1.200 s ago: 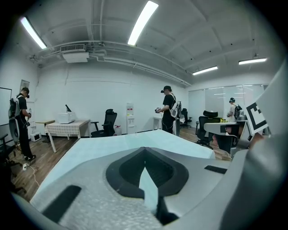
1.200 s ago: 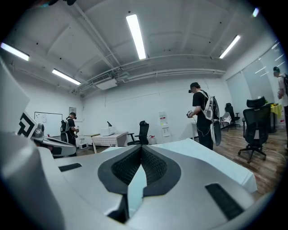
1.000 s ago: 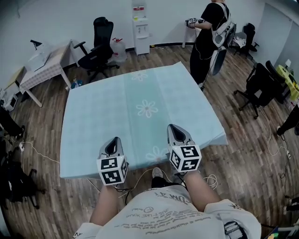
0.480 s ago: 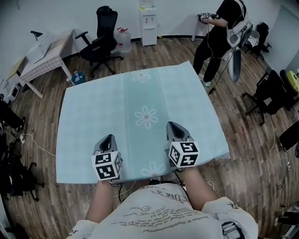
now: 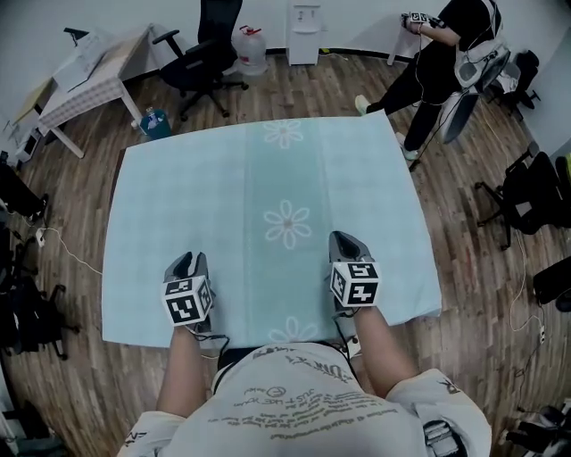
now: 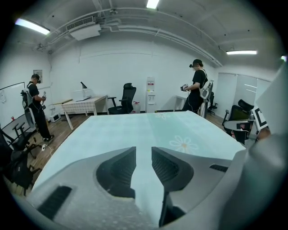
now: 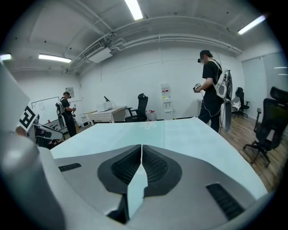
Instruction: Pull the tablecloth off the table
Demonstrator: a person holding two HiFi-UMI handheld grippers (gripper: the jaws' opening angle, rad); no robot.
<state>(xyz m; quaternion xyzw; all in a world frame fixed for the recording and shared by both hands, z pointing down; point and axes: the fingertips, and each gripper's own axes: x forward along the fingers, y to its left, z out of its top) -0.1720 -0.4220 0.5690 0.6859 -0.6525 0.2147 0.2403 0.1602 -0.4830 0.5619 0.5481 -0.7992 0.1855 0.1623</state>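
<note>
A pale blue tablecloth (image 5: 268, 192) with white flowers covers the whole table, and its near edge hangs in front of me. My left gripper (image 5: 186, 265) lies low over the cloth's near left part. Its jaws are opening, and in the left gripper view (image 6: 144, 150) the cloth shows in the gap with neither pad pressing on it. My right gripper (image 5: 343, 241) rests on the near right part. In the right gripper view (image 7: 141, 147) its tips meet and a thin fold of the tablecloth (image 7: 180, 134) is pinched between the jaws.
A person (image 5: 446, 62) stands by the table's far right corner, and another person (image 6: 36, 108) stands off to the left. Black office chairs (image 5: 205, 54) (image 5: 526, 192), a checked side table (image 5: 89, 67), a water dispenser (image 5: 305, 18) and floor cables (image 5: 62, 259) surround the table.
The head view has moved further over the table. Both grippers now lie further in from the cloth's near edge. The left jaws have parted; the right jaws remain together.
</note>
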